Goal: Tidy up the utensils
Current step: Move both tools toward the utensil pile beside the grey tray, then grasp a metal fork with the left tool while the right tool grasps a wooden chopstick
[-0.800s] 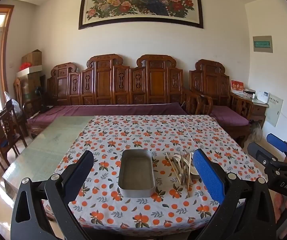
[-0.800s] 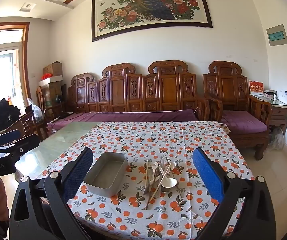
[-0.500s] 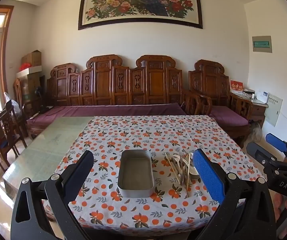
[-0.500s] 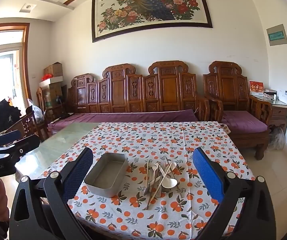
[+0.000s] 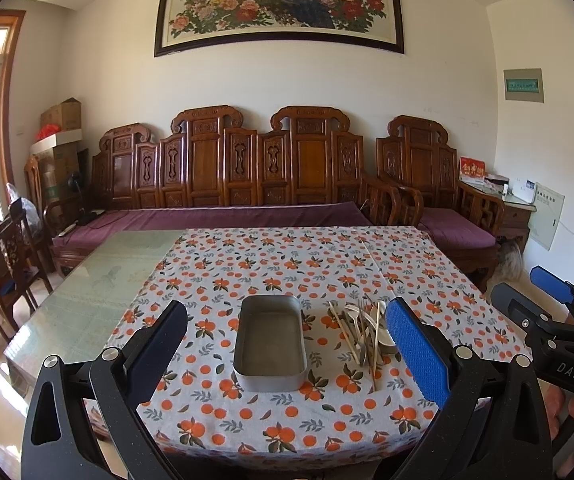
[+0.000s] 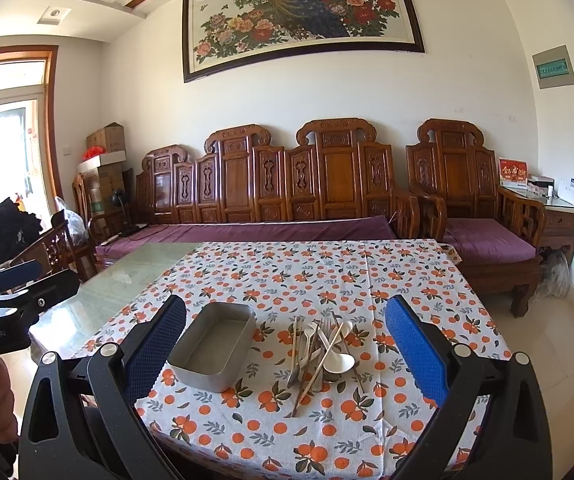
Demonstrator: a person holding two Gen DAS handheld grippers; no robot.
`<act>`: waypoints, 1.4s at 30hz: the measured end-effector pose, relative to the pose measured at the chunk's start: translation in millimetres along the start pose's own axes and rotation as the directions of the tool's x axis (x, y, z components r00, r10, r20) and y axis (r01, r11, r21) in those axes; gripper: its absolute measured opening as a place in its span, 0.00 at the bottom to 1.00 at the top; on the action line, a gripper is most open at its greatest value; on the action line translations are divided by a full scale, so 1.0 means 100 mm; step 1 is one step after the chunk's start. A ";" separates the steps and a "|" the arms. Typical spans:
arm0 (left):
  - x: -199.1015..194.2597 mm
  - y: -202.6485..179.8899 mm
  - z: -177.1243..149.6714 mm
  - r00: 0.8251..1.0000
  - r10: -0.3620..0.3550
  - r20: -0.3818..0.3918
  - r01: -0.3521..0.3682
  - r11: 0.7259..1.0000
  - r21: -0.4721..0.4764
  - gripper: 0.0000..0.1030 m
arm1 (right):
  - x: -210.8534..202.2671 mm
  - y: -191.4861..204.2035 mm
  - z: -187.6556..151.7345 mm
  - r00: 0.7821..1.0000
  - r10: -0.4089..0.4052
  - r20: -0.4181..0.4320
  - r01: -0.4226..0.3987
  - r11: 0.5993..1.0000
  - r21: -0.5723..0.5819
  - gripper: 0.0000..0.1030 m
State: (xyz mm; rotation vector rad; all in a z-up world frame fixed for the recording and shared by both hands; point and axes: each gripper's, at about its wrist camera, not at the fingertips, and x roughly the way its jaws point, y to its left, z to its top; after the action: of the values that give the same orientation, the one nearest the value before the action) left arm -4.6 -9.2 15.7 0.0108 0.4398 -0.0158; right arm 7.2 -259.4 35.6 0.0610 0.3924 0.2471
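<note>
Your left gripper [image 5: 287, 354] hangs wide apart, holding nothing, the empty metal tray [image 5: 270, 346] at its twelve o'clock. Your right gripper [image 6: 285, 354] gapes likewise, the heaped utensils [image 6: 321, 354] at its twelve, tray at ten.

Glass tabletop [image 5: 83, 300] is part-covered by white orange-print cloth [image 5: 287, 264]; rect. grey metal tin [image 5: 270, 342] & heap of utensils [image 5: 363, 332] are laid side by side on it.
</note>
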 end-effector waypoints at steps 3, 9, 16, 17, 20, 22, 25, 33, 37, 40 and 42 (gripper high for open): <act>0.06 0.01 -0.04 1.000 -0.003 -0.016 0.003 1.000 -0.002 0.94 | 0.08 -0.01 -0.08 1.000 0.001 -0.013 -0.001 1.000 0.004 0.97; 0.28 0.02 -0.17 0.997 -0.014 -0.073 0.014 1.000 0.000 0.94 | 0.21 -0.08 -0.20 0.999 0.007 -0.040 -0.007 1.000 0.009 0.98; 0.63 -0.05 -0.35 0.987 -0.058 -0.151 0.063 0.998 0.028 0.94 | 0.50 -0.22 -0.40 0.995 0.016 -0.099 -0.016 1.000 0.002 0.93; 0.68 -0.07 -0.37 0.985 -0.064 -0.163 0.070 0.997 0.035 0.94 | 0.56 -0.25 -0.43 0.993 0.015 -0.116 -0.015 1.000 0.001 0.89; 0.83 -0.13 -0.44 0.978 -0.082 -0.194 0.095 0.994 0.054 0.94 | 0.75 -0.34 -0.54 0.987 0.018 -0.161 -0.017 1.000 0.005 0.80; 0.94 -0.17 -0.48 0.972 -0.098 -0.214 0.114 0.992 0.062 0.94 | 0.89 -0.40 -0.61 0.981 0.017 -0.193 -0.015 1.000 0.007 0.74; 1.12 -0.24 -0.54 0.961 -0.128 -0.247 0.149 0.986 0.071 0.94 | 1.09 -0.47 -0.71 0.973 0.013 -0.232 -0.011 1.000 0.010 0.64; 1.53 -0.44 -0.68 0.933 -0.162 -0.321 0.206 0.972 0.108 0.82 | 1.57 -0.60 -0.89 0.953 0.031 -0.303 -0.024 0.999 0.027 0.50; 1.78 -0.53 -0.74 0.914 -0.179 -0.363 0.230 0.968 0.102 0.67 | 1.79 -0.66 -1.03 0.939 0.039 -0.341 -0.028 0.999 0.037 0.46; 1.96 -0.63 -0.79 0.901 -0.189 -0.391 0.250 0.962 0.109 0.62 | 1.92 -0.72 -1.17 0.930 0.049 -0.364 -0.030 0.998 0.058 0.43; 2.05 -0.68 -0.81 0.893 -0.193 -0.408 0.260 0.959 0.116 0.60 | 2.00 -0.75 -1.27 0.924 0.060 -0.378 -0.034 0.997 0.076 0.41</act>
State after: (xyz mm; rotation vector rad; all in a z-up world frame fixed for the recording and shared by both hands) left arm 145.1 -78.8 -145.7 0.1310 0.8413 -0.2871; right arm 154.0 -280.6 -163.6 0.0896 0.7882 0.2938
